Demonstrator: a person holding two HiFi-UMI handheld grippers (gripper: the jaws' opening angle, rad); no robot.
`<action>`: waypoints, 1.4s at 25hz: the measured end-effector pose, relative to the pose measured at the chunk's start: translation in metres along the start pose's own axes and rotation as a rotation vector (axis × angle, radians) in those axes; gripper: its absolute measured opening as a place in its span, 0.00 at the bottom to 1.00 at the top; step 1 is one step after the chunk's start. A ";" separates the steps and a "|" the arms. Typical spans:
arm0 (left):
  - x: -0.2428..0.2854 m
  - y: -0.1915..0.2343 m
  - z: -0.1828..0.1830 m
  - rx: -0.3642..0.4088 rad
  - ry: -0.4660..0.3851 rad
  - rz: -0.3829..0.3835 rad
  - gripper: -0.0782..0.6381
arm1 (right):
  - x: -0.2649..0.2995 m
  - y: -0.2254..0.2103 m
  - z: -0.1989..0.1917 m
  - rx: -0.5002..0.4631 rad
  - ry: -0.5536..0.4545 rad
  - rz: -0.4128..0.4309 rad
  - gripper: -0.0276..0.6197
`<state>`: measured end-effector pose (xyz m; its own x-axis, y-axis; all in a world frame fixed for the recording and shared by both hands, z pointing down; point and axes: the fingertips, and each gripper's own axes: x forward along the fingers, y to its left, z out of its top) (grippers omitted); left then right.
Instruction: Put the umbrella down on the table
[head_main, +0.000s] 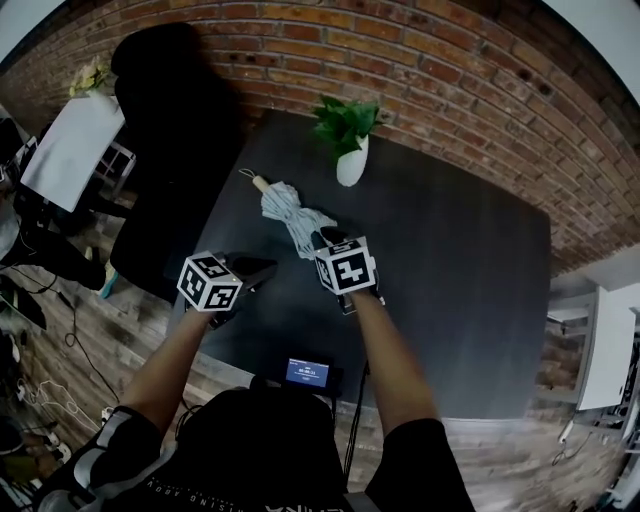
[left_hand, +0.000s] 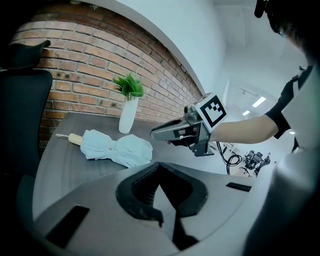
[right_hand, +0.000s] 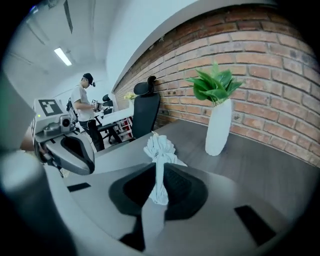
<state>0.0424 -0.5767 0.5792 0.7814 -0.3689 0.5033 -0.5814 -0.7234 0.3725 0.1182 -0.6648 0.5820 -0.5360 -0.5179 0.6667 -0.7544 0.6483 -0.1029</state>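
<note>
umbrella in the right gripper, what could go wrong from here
1. The right gripper pinches only loose fabric at one end of the umbrella, which otherwise lies on the table. A pull could slip the cloth out or drag the bundle open.
2. The white vase with the plant stands close beyond the umbrella, so a swing of it might tip the vase.

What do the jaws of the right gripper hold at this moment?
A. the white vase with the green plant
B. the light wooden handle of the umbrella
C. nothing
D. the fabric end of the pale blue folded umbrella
D: in the right gripper view, the right gripper has its jaws closed on a narrow strip of fabric of the pale blue folded umbrella.
</note>
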 end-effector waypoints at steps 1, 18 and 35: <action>-0.005 -0.003 -0.002 0.001 -0.009 -0.005 0.11 | -0.006 0.003 -0.003 0.002 -0.004 -0.020 0.10; -0.083 -0.067 -0.079 0.024 -0.088 -0.066 0.11 | -0.077 0.130 -0.058 0.027 -0.047 -0.066 0.06; -0.137 -0.108 -0.155 0.040 -0.097 -0.066 0.11 | -0.122 0.222 -0.133 0.123 -0.094 -0.113 0.06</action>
<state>-0.0374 -0.3578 0.5908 0.8370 -0.3731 0.4004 -0.5201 -0.7697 0.3701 0.0666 -0.3832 0.5757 -0.4739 -0.6373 0.6076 -0.8495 0.5127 -0.1247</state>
